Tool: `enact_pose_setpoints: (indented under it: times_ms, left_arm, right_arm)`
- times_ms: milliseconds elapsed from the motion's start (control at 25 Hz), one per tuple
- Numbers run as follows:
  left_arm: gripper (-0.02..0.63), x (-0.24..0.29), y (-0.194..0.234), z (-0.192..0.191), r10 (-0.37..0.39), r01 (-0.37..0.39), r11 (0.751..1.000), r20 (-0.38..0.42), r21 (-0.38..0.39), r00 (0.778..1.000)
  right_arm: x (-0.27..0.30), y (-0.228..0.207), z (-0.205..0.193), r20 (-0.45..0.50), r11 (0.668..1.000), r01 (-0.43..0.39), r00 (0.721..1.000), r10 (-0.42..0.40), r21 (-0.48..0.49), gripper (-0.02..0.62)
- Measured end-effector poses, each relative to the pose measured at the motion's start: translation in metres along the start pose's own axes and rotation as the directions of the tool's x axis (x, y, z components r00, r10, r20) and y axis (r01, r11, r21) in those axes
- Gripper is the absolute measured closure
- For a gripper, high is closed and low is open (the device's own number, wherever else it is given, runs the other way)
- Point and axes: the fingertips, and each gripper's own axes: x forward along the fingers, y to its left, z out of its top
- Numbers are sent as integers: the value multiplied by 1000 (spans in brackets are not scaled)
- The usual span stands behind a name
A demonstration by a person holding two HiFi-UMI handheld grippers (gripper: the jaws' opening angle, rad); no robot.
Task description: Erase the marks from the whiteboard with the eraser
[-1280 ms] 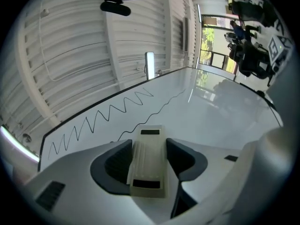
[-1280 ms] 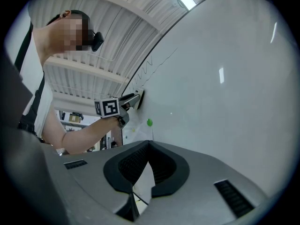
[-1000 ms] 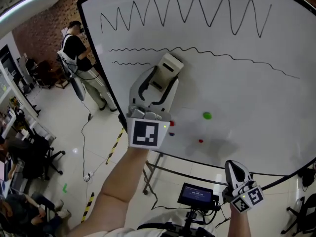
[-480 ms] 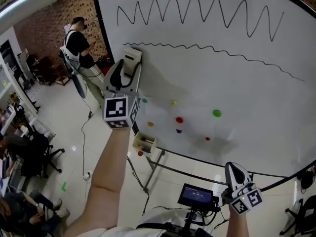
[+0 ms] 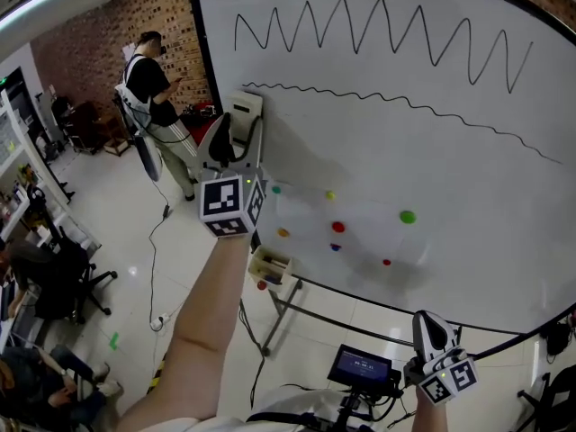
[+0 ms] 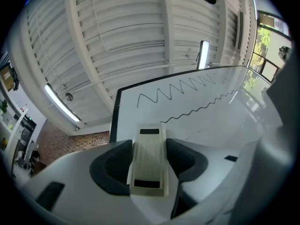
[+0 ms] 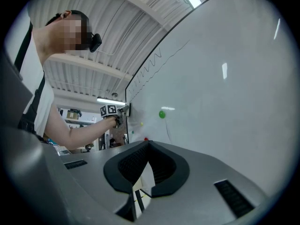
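**Tool state.** The left gripper (image 5: 232, 147) was closed on the eraser (image 5: 246, 113). Its jaws stood wide, because the eraser body filled the gap between the pads, and they had just been tightened a little further on it. The eraser was held lengthwise, with its far end projecting beyond the jaw tips. The right gripper (image 5: 430, 329) was kept low and well away from the work, its jaws drawn together with nothing between them.

**Position of the work.** The eraser was located at the left edge of the whiteboard (image 5: 468, 178), just below the left end of the wavy line (image 5: 405, 104). Contact with the board face could not be confirmed from any view. The zigzag line (image 5: 378, 30) above it was untouched, so the task was judged to be far from complete.

**Procedure for the step in hand.** The step was judged to be the wiping of the wavy line, from its left end.

1. The felt face was to be laid flat on the board, not on an edge, so that the full width would clean.
2. The stroke was to be carried rightward along the line, following its downward slope, under even pressure.
3. The grip was to be kept firm, since drag on the felt could twist the eraser between the pads.
4. The green magnet (image 5: 408, 216) and the red magnet (image 5: 338, 227) lay below the line and were to be avoided.
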Motion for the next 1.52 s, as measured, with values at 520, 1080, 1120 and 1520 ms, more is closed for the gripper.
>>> enact_pose_setpoints:
  times_ms: [520, 1080, 1120, 1520]
  left_arm:
    - [348, -15, -115, 24, -266, 262, 963, 55, 64, 962]
    - [354, -4, 3, -25, 0, 0, 1000, -19, -4, 1000]
    - [354, -9, -7, -23, -20, 20, 1000, -10, 14, 1000]
    - [353, -61, -179, -26, -453, 455, 887, 48, -74, 890]
  right_arm:
    - [16, 4, -2, 5, 1000, -21, 1000, 21, -9, 580]
    - [15, 8, -10, -6, 1000, -18, 1000, 18, -2, 580]
    - [15, 14, -10, -5, 1000, -18, 1000, 18, -4, 580]
    - [11, 25, -12, -1, 1000, -18, 1000, 18, -2, 581]
